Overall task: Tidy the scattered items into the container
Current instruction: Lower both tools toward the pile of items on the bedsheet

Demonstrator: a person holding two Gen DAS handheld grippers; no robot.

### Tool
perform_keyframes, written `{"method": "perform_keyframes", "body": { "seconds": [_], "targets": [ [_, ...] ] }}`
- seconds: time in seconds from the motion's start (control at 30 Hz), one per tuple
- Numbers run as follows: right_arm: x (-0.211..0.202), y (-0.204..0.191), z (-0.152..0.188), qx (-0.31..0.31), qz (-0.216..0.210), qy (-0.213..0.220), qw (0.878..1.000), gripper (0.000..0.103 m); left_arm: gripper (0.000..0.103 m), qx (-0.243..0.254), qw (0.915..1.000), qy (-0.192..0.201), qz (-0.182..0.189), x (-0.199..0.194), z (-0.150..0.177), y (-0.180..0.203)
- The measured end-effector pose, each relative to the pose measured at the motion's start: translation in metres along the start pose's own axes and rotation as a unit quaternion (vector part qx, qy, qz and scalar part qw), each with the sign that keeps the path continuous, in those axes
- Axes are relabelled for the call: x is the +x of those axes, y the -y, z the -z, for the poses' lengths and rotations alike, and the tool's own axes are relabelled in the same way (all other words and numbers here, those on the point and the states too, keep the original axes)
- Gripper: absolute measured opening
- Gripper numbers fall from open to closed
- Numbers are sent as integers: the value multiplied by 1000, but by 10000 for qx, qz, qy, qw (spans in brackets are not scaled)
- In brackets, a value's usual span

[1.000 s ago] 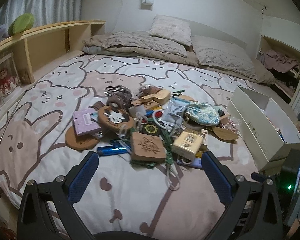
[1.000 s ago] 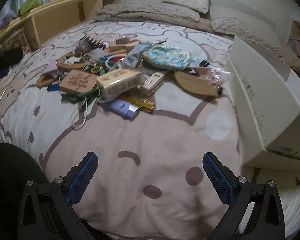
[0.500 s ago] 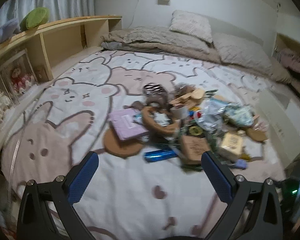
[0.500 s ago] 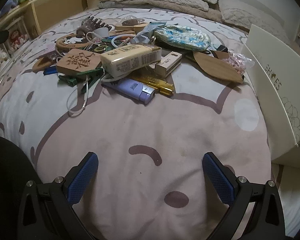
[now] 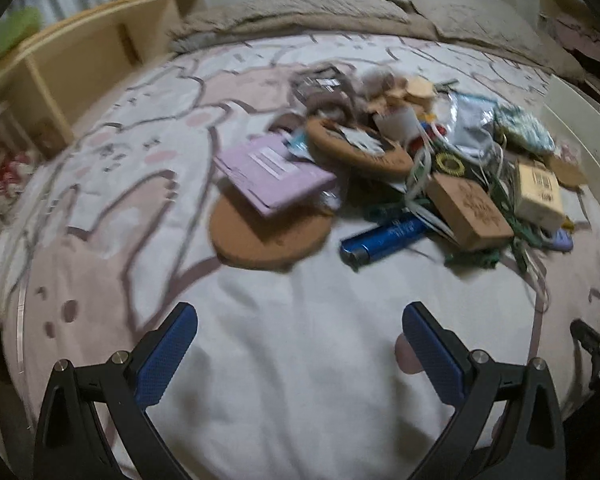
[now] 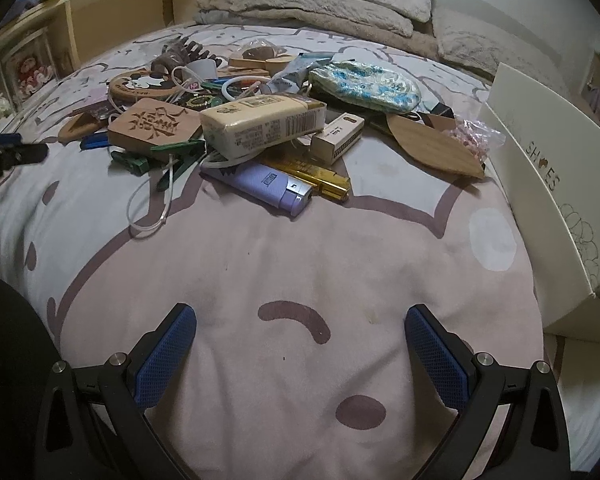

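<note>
Hovering above the bedspread (image 5: pixel 300 360), the left gripper (image 5: pixel 300 340) has its jaws spread wide and empty; ahead of it lie a cork disc (image 5: pixel 260 240) under a lilac packet (image 5: pixel 272 172) and, further right, a blue lighter (image 5: pixel 384 236). The right gripper (image 6: pixel 300 340) (equally agape) faces a purple lighter (image 6: pixel 268 184), the white shoebox (image 6: pixel 548 200) at its right.

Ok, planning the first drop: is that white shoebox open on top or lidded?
Cannot tell: the right wrist view shows only the shoebox outer side wall; its top is out of frame.
</note>
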State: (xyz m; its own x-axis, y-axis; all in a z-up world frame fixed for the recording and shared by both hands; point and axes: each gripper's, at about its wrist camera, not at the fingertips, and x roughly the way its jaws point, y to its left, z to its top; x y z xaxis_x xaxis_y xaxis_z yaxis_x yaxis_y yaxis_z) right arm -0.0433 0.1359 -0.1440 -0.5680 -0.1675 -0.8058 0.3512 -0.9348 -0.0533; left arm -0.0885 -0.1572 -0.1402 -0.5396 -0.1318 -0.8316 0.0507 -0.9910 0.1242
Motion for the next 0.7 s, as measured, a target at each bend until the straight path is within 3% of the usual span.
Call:
{"method": "perform_keyframes", "body": {
  "seconds": [0.37, 0.57, 0.7],
  "targets": [
    [1, -1, 8, -52, 29, 541, 9985, 103, 103, 33, 9980, -143, 607, 33, -10, 8],
    [2, -3, 12, -26, 104, 814, 9966, 103, 103, 68, 9882, -161, 1519, 35, -18, 13],
    [3, -4, 12, -5, 126, 892, 9959, 103, 103, -102, 9838, -258, 1773, 40, -25, 11]
  ]
}}
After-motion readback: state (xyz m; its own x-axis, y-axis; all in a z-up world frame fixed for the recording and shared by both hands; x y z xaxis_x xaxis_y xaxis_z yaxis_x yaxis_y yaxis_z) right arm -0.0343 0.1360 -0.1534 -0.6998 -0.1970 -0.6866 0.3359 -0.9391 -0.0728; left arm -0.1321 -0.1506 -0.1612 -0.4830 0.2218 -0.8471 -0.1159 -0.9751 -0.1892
